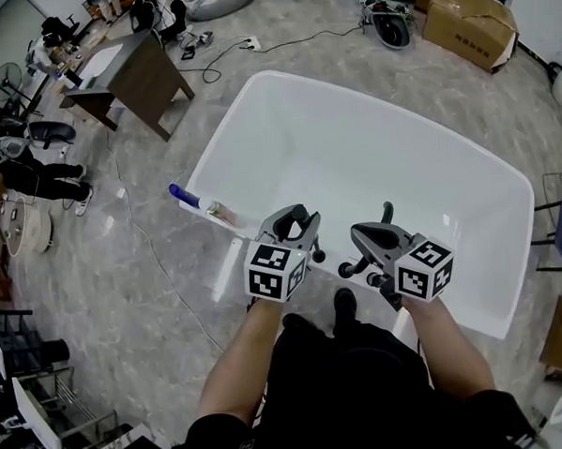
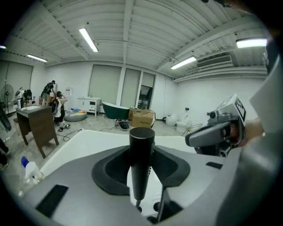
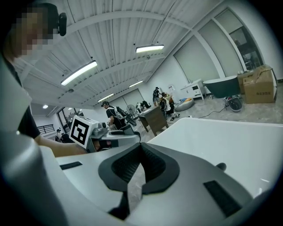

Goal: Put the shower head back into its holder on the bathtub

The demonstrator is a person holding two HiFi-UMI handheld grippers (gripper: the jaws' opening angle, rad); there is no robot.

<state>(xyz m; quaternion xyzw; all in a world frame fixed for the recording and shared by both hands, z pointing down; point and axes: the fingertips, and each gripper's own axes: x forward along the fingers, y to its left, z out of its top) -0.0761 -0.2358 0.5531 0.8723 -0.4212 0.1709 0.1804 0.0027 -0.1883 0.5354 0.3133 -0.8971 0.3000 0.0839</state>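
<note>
The white bathtub (image 1: 257,126) fills the middle of the head view, and both grippers hover over its near rim. My left gripper (image 1: 298,224) is shut on the black shower head (image 2: 141,163), a cylindrical handle standing upright between the pads (image 2: 110,170) in the left gripper view. Small black fittings (image 2: 155,205) on the rim show just below it. To its right, my right gripper (image 1: 377,234) has its jaws together with nothing between them (image 3: 140,152). A black knob (image 3: 221,166) stands on the rim beyond it. I cannot make out the holder itself.
A blue-capped bottle (image 1: 187,196) lies on the tub's left rim. A wooden desk (image 1: 137,76), floor cables (image 1: 225,53) and a cardboard box (image 1: 468,21) stand beyond the tub. People stand at the far left (image 1: 34,171). A chair frame (image 1: 558,223) is at the right.
</note>
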